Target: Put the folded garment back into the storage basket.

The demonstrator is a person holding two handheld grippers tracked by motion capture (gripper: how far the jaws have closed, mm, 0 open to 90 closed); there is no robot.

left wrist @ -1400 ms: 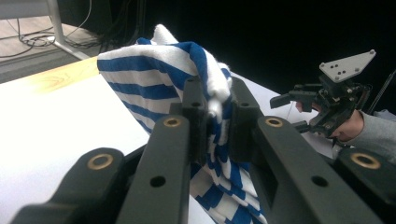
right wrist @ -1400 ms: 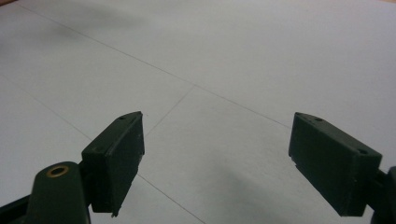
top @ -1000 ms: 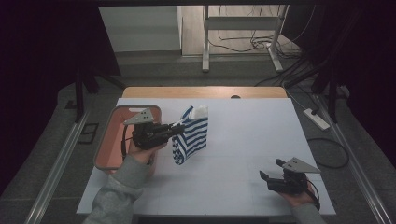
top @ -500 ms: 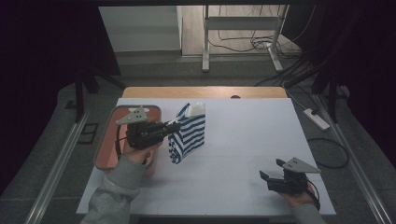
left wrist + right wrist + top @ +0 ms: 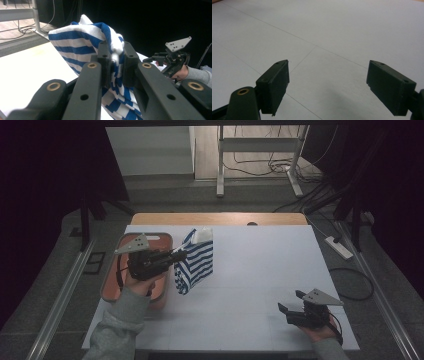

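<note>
— Talk me through it, left side first.

— My left gripper (image 5: pixel 177 255) has its jaws pinched on the cloth (image 5: pixel 195 262), blue and white stripes. In the left gripper view the two black jaws squeeze a fold of it (image 5: pixel 115 53) between them, and the stripes bulge up over the top and spill down below.

— Is it off the table?

— Mostly lifted, yes. In the high view it hangs from my jaws like a small sack, white edge at the top, bottom corner down at the table (image 5: pixel 260 285) or just over it; I cannot tell if it touches.

— What is under your hand?

— The tray (image 5: pixel 107 287), orange-brown, at the left edge of the table. My left hand (image 5: pixel 140 280) and grey sleeve (image 5: pixel 120 327) sit above it, and the cloth hangs just to its right, over the white top.

— And the right?

— My right gripper (image 5: pixel 290 302) sits low near the front right corner, well apart from the cloth. Its jaws are spread wide with nothing between them; in the right gripper view (image 5: pixel 328 85) there is bare white surface with faint seam lines between the two pads.

— Can the left camera see it?

— Yes, off beyond the cloth, grey plate on top, right hand (image 5: pixel 181 72) behind it.
</note>
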